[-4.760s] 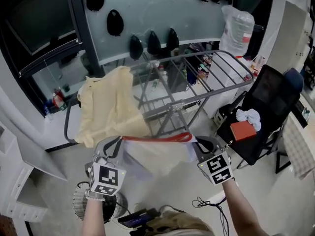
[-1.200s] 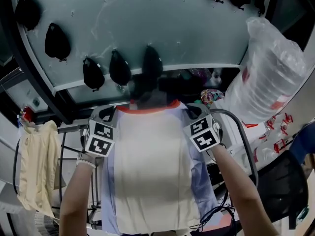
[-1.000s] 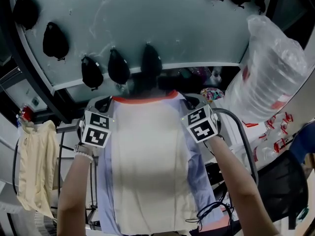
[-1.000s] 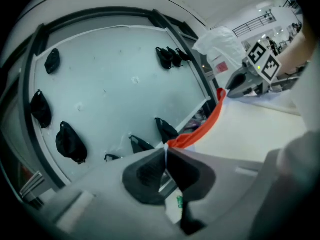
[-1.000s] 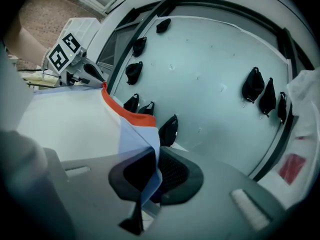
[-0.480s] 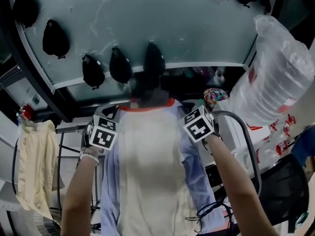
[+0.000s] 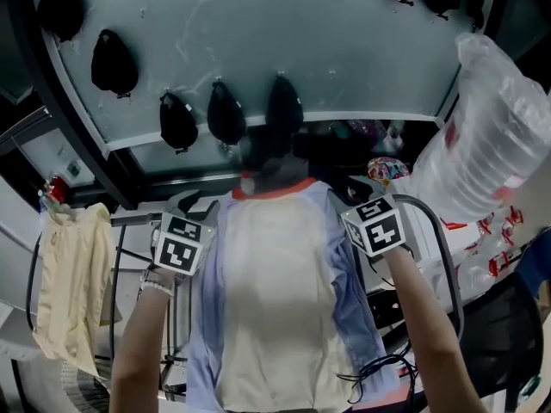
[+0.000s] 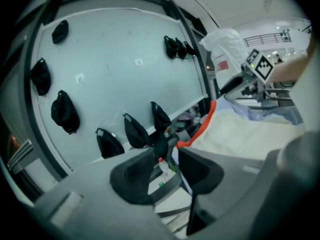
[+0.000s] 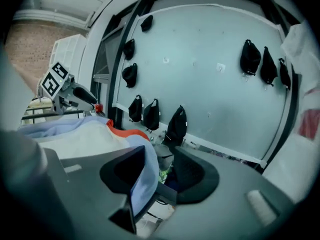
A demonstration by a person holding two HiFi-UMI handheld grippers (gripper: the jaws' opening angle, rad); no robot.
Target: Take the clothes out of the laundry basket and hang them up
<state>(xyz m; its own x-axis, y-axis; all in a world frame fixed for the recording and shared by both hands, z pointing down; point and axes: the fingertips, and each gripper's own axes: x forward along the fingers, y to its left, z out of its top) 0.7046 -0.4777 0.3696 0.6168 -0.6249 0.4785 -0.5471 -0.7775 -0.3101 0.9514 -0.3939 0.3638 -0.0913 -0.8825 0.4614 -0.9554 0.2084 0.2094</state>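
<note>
A cream shirt with blue sleeves and an orange collar lies draped over the grey drying rack, collar toward the glass wall. My left gripper is at its left shoulder and my right gripper at its right shoulder. Both sets of jaws have just been opening. In the left gripper view the gripper stands open, with the shirt's edge beside the right jaw and a rack bar in the gap. In the right gripper view the gripper stands open, and the blue sleeve hangs loose against its left jaw.
A pale yellow garment hangs on the rack's left end. Several black pouches hang on the glass wall ahead. A big clear plastic bag stands at the right, and cables trail below the right forearm.
Both grippers have sunk a little and their jaws have opened off the shirt's shoulders. The shirt now rests on the rack.
</note>
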